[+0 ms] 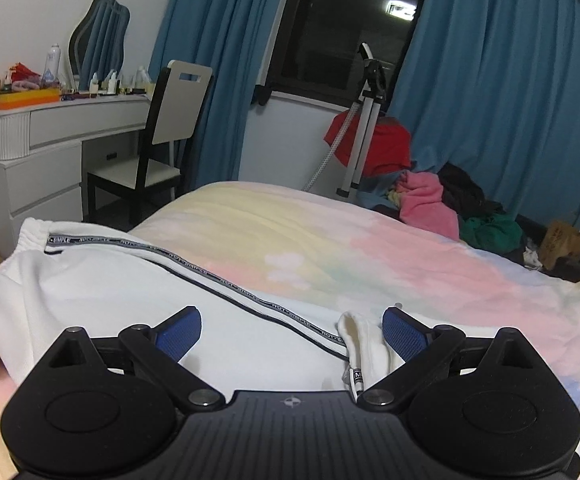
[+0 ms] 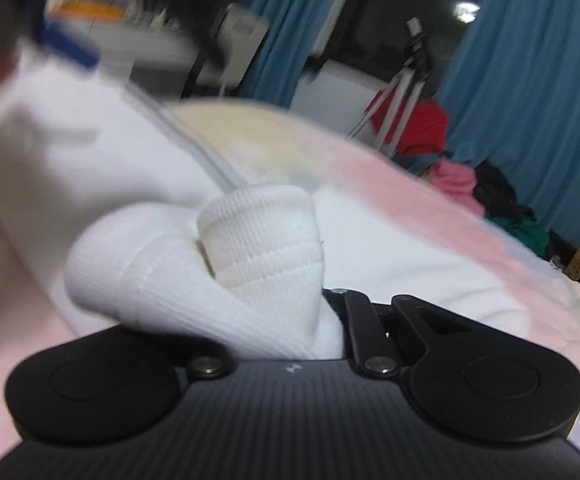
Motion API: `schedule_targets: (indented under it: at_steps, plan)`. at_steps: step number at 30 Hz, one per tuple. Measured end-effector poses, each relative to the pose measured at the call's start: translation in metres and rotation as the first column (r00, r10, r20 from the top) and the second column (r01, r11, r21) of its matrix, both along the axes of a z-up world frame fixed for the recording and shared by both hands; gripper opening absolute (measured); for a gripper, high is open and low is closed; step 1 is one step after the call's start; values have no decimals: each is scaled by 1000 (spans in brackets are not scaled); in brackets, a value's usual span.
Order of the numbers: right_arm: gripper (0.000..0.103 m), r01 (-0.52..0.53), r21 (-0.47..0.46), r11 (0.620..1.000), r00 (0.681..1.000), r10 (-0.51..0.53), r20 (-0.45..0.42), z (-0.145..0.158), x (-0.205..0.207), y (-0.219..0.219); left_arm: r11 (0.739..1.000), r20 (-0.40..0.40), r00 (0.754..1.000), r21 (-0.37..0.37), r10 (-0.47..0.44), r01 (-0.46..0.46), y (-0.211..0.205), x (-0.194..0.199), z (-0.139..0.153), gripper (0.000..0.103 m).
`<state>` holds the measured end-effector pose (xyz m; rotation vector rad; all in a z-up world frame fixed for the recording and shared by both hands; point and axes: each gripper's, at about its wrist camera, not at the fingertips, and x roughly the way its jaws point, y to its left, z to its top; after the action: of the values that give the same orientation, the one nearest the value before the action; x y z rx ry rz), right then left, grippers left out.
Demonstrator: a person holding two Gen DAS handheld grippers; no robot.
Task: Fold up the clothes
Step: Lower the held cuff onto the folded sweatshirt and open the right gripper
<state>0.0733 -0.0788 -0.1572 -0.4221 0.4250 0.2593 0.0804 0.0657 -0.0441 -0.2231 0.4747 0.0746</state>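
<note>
1. One pair of white sweatpants [image 1: 102,280] lies on the pastel bedspread [image 1: 329,252]; its long axis runs from the elastic waistband [image 1: 36,232] at 10 o'clock toward 5 o'clock, along a lettered side stripe [image 1: 226,284].
2. Left gripper [image 1: 291,330]: jaws wide, blue textured pads [image 1: 180,334] over the fabric, holding nothing.
3. Right gripper [image 2: 321,320]: clamped on the ribbed knit cuff [image 2: 258,240], which stands at 12 o'clock; its view is motion-blurred.
</note>
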Motion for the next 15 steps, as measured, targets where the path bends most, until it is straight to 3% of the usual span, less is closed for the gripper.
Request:
schedule_targets:
  at_steps: [4, 7, 9, 12, 15]
  plan:
    - [20, 2, 60, 998, 998, 2, -58, 6, 3, -3, 1000, -14, 1000, -26, -8, 8, 3, 5, -8, 98]
    - [49, -16, 155, 988, 992, 36, -124, 21, -6, -10, 1000, -23, 1000, -23, -7, 7, 1, 6, -12, 98]
    - [86, -29, 221, 975, 989, 61, -138, 34, -18, -17, 1000, -16, 1000, -27, -11, 11, 0, 3, -13, 98]
    - [88, -19, 316, 949, 986, 71, -152, 51, -39, -29, 999, -3, 1000, -45, -21, 21, 2, -4, -13, 99]
    - [88, 22, 441, 897, 983, 62, -175, 64, -52, -46, 998, -12, 1000, -56, -19, 19, 3, -8, -15, 99]
